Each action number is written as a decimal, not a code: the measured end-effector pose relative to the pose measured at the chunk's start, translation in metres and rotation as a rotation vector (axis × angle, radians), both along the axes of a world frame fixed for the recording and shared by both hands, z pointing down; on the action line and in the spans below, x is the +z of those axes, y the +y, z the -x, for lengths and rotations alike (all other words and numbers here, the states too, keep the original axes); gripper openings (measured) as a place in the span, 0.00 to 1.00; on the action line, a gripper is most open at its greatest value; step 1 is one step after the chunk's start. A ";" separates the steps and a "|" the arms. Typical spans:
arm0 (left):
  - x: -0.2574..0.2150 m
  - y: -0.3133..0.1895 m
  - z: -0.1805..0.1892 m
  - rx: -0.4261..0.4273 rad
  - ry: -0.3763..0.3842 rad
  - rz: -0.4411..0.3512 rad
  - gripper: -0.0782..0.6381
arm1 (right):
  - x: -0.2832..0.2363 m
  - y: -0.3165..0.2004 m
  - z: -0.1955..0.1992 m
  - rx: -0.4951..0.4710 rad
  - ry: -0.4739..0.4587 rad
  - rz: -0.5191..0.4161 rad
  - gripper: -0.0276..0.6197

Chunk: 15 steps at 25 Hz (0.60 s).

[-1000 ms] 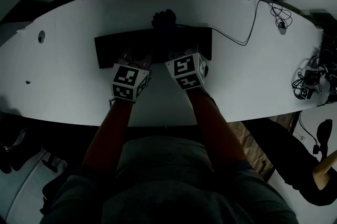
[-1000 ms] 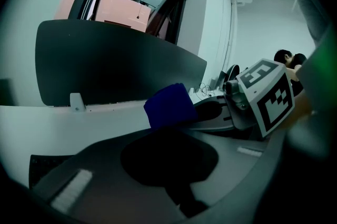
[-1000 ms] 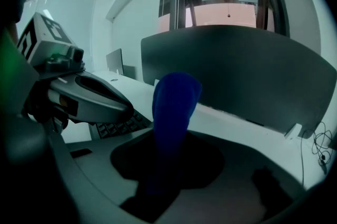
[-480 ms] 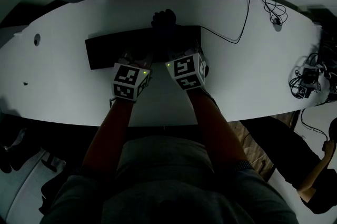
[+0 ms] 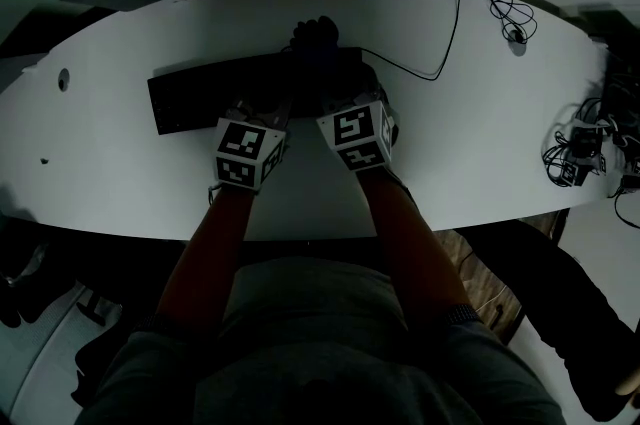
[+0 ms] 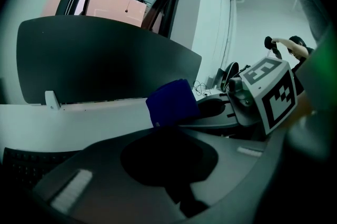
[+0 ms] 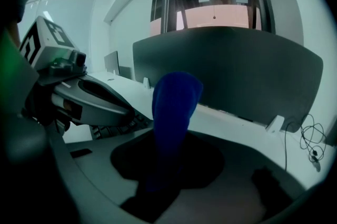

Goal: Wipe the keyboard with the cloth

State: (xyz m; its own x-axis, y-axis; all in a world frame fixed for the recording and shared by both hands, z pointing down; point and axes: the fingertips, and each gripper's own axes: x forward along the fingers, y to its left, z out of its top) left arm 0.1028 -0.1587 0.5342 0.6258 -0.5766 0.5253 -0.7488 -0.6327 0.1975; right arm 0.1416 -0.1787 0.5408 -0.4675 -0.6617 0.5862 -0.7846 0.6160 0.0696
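Right gripper (image 5: 336, 95) clenches the dark-blue cloth (image 7: 176, 101) at the black keyboard's (image 5: 200, 98) far edge; left gripper (image 5: 258, 109) closed, empty; white desk (image 5: 480, 133) open around.

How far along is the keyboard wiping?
Done: the right gripper has its jaws shut on the blue cloth. In hand: it and the left gripper sit over the keyboard, cloth near its far edge. Left: the wiping; nothing shows which keys are cleaned.

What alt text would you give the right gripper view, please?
A blue cloth stands upright, pinched in the fingers of the right gripper. Beyond lie a white desk and a black keyboard, with the left gripper at left and a dark partition behind.
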 end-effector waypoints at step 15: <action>-0.004 0.008 -0.050 0.018 -0.009 -0.010 0.12 | 0.003 0.002 -0.071 0.092 -0.029 0.011 0.23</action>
State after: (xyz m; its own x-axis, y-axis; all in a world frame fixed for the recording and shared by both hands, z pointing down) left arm 0.1530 -0.1508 0.5302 0.6315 -0.5708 0.5247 -0.7390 -0.6480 0.1844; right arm 0.2127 -0.1771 0.5435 -0.4219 -0.6964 0.5806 -0.8395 0.5419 0.0398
